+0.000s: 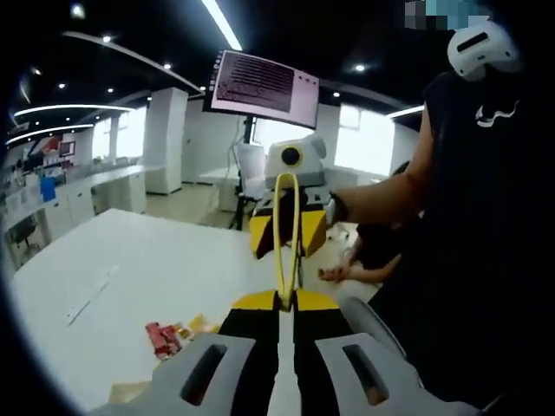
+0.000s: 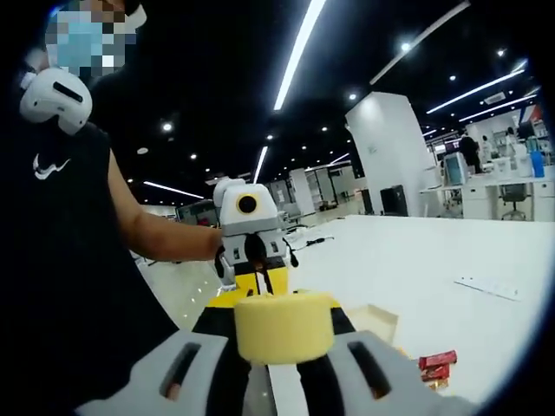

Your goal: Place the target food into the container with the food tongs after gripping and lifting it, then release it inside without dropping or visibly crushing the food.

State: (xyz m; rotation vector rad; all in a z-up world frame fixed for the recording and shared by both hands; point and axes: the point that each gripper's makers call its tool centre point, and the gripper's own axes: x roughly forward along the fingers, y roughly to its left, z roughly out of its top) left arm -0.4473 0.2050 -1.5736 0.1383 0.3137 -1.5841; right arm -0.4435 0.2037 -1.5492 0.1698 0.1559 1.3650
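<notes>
Yellow tongs point(image 1: 287, 234) sit pressed together, empty, in the left gripper point(image 1: 286, 368), while the right gripper point(image 2: 282, 368) pinches the sponge-like food point(image 2: 284, 326) above the table point(image 2: 434, 260), so over-squeezing could crush it.

Sleeveless black top point(image 2: 61, 286) with small white logo, white headset piece point(image 2: 54, 97) near the shoulder, left claw point(image 1: 284, 299) and right claw point(image 2: 284, 342) grey-fingered, black-and-yellow bodied, white camera housing

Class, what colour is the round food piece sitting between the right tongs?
Pale yellow; the food piece shows best in the right gripper view.
</notes>
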